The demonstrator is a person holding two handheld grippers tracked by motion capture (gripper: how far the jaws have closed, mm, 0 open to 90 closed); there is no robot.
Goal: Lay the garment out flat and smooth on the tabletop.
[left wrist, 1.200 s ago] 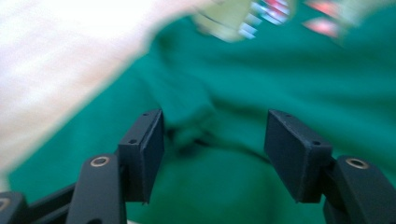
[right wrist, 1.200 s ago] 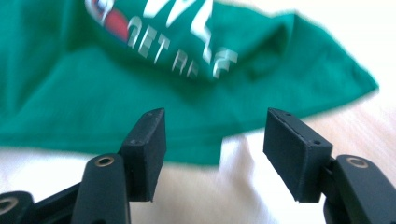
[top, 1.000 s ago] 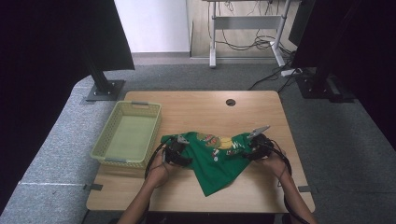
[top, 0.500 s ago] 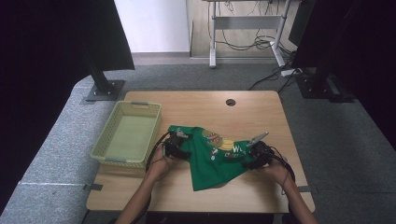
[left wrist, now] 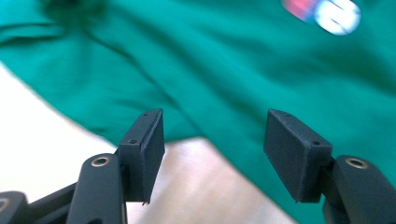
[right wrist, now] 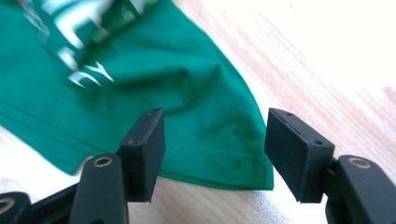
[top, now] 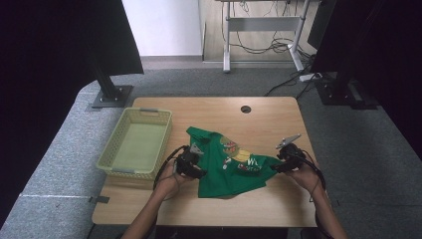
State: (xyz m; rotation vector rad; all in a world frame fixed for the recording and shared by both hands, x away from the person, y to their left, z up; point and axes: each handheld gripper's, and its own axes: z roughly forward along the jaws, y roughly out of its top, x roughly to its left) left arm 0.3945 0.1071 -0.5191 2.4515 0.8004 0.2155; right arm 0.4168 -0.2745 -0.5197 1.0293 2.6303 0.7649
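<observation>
A green T-shirt with a printed front lies crumpled on the wooden table. My left gripper sits at the shirt's left edge, jaws open, with green cloth just beyond them and bare table between them. My right gripper is at the shirt's right corner, jaws open, and that hemmed corner lies between them untouched. White lettering shows on the cloth farther off.
A pale green mesh basket stands on the left part of the table, close to my left hand. A round cable hole lies near the far edge. Black stands and desk legs are on the floor beyond.
The shirt has been spread flatter and shifted slightly right. Both grippers have let go of it and now rest open at its left and right edges.
</observation>
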